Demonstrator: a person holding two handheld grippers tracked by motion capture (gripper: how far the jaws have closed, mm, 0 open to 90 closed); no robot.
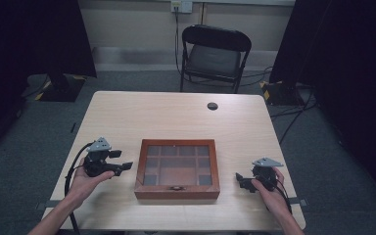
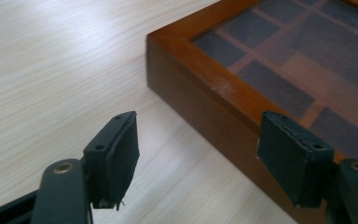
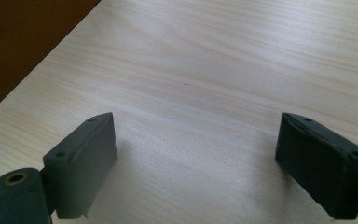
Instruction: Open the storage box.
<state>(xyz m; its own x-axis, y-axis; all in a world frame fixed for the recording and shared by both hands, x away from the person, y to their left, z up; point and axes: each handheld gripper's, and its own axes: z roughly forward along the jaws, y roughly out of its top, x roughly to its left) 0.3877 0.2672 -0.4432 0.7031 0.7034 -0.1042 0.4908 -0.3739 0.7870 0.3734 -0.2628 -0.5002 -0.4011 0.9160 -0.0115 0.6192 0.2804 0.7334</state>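
Observation:
A shallow wooden box [image 1: 176, 192] with a glass lid over several compartments lies shut in the middle of the table's near half, a small latch at its front. My left gripper [image 1: 122, 160] is held just left of the box, jaws pointing toward it. In the left gripper view my left gripper [image 2: 198, 154] stands open, with nothing between its pads, close above the box's [image 2: 200, 88] corner. My right gripper [image 1: 242, 182] is right of the box, near the table's front. In the right gripper view my right gripper [image 3: 196, 158] is open over bare wood, the box's [image 3: 23, 42] side at upper left.
The light wooden table [image 1: 176, 112] has a round dark cable hole [image 1: 212, 105] near its far edge. A black folding chair [image 1: 215, 56] stands behind the table. Dark curtains hang at both sides, and cables lie on the floor at right.

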